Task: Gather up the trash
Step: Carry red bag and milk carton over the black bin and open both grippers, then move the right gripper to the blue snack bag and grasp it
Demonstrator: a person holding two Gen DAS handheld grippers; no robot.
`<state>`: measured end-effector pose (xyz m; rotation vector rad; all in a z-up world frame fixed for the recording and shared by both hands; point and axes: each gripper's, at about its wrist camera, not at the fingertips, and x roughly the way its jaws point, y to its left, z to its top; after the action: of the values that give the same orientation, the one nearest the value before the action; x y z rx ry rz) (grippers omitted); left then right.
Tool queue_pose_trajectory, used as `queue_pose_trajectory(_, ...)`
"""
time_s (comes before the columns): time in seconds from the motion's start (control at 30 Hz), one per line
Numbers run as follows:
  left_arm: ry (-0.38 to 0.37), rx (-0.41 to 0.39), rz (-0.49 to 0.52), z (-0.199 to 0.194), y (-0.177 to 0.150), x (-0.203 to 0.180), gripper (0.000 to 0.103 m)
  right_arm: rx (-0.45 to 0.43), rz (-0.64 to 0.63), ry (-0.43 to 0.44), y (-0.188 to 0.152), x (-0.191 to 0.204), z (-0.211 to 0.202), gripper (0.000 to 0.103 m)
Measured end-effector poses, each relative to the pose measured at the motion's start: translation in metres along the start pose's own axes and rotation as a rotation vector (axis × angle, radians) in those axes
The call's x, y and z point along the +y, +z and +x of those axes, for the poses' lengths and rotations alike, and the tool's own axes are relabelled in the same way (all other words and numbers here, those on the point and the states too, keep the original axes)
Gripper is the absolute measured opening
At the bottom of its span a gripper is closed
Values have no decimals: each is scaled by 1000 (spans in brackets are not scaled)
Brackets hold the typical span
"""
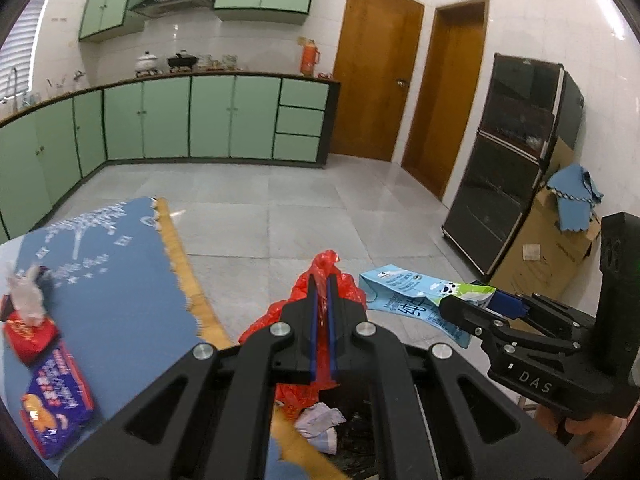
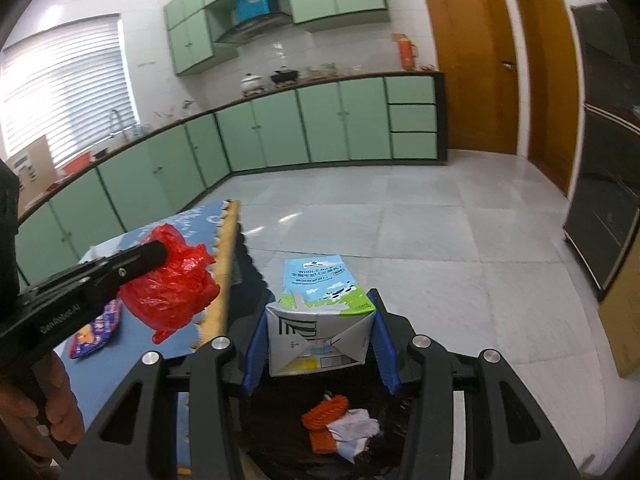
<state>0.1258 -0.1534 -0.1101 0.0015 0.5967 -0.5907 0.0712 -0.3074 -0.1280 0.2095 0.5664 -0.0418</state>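
Red plastic bag (image 1: 320,280) pinched in left claw (image 1: 323,280), milk carton (image 2: 320,312) clamped in right claw (image 2: 320,344), both above black bin (image 2: 360,452) beside bench (image 1: 120,280)

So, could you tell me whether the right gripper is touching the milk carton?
Touching: in the right wrist view, the right gripper's blue pads press both sides of the milk carton.

This is a home kitchen. Green cupboards (image 2: 320,128) run along the wall, with pots (image 2: 285,76) on top and a sink tap (image 2: 115,120) nearby.
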Motion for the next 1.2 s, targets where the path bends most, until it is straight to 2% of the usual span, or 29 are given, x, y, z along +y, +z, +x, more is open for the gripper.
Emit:
queue_pose_trajectory(0.3,-75,108,-18,47,-7,-13,6,93,44,-66,-24,-33,23,46)
queue_pose_trajectory(0.37,-83,130,-31,53,-10,-12,23,135,46,-76,-29,-37,31,47)
queue_pose_trajectory(0.4,-84,131,-40,53,-10,-9,36,138,46,-88,-31,-38,32,52)
queue_pose_trajectory(0.43,-81,124,-47,50,-11,-7,40,144,45,-98,-34,-39,33,56)
queue_pose_trajectory(0.57,-62,105,-63,40,-8,4,42,140,48,-118,-34,-40,32,63)
queue_pose_trajectory(0.63,-46,89,-71,31,-5,8,45,127,44,-125,-31,-36,30,71)
queue_pose_trajectory(0.73,8,48,-78,10,-2,22,51,96,28,-130,-24,-23,28,86)
queue_pose_trajectory(0.8,63,12,-78,-11,-1,37,55,69,14,-113,-16,-11,28,90)
queue_pose_trajectory(0.87,122,-17,-87,-30,-2,52,60,55,1,-86,-8,0,30,92)
queue_pose_trajectory(1.03,288,-62,-158,-78,-14,101,62,29,-63,30,2,50,36,95)
queue_pose_trajectory(1.2,500,-76,-216,-130,-38,154,63,29,-136,163,1,111,45,97)
